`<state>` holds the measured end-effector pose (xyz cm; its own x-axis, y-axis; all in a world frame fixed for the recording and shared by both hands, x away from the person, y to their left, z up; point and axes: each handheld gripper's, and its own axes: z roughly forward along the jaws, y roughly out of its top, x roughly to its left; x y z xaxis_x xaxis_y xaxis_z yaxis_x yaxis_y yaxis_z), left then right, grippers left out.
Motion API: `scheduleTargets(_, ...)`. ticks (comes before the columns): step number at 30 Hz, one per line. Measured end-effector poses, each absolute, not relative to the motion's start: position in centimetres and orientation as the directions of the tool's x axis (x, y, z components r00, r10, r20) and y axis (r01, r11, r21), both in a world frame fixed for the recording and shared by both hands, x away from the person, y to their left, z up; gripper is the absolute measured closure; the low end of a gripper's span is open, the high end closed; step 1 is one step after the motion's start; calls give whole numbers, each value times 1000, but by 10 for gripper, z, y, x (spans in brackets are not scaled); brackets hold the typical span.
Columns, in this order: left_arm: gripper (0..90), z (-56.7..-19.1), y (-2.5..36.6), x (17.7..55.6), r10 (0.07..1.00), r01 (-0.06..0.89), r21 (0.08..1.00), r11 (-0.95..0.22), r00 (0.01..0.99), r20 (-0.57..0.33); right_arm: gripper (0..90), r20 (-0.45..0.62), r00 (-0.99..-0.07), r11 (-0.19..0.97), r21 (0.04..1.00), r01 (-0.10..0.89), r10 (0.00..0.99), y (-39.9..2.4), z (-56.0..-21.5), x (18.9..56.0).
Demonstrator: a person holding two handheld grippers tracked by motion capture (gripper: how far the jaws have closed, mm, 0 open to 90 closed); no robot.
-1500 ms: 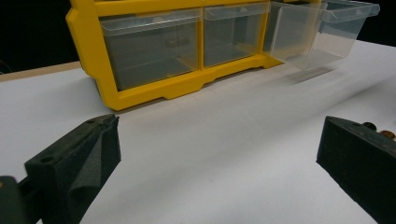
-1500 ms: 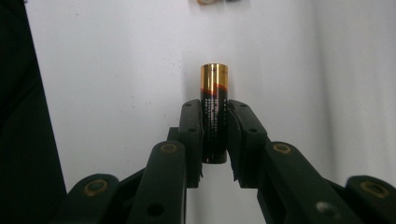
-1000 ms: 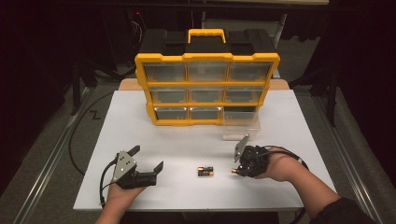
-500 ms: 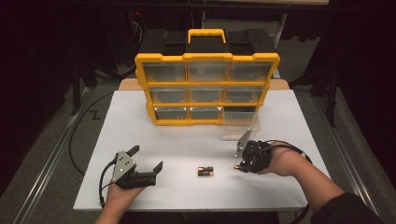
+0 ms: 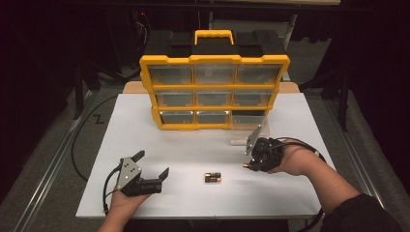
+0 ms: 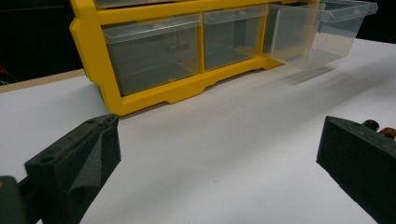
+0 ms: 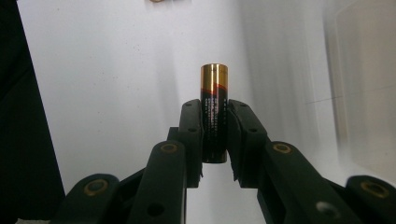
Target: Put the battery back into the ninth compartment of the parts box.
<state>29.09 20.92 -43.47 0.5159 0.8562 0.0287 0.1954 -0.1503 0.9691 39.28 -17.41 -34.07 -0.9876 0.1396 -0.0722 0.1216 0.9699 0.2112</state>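
Copper-topped battery (image 7: 214, 112) is clamped in our right gripper (image 5: 255, 159), long axis running out along the jaws. Clear drawer (image 5: 247, 129), pulled out, sits just beyond it, so right is nearer. Left gripper (image 5: 151, 169) idle, jaws apart.

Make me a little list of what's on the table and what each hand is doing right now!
Right gripper: shut on a battery, held off the table
Left gripper: open, holding nothing, low over the table
On the table: two batteries lying side by side between the hands
Behind: yellow drawer box with clear drawers
Pulled-out drawer: bottom right, sticking out, near the right gripper
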Motion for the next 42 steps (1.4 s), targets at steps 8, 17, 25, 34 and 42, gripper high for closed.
scheduleTargets(8,1,-433,212,288,851,164,979,-120,524,17,787,-74,-988,972,203,118,136,-172,-333,396)
scheduleTargets(17,1,-433,213,288,852,160,980,-118,524,17,787,-97,-987,973,207,102,125,-169,-317,403)
scheduleTargets(25,1,-432,211,286,846,151,980,-132,532,32,787,-110,-984,970,214,113,139,-170,-307,412)
scheduleTargets(34,1,-433,210,286,842,153,979,-136,538,33,787,-118,-983,973,199,118,143,-166,-295,422)
scheduleTargets(42,1,-433,212,286,841,154,979,-134,541,30,787,-130,-980,974,187,127,153,-164,-288,430)
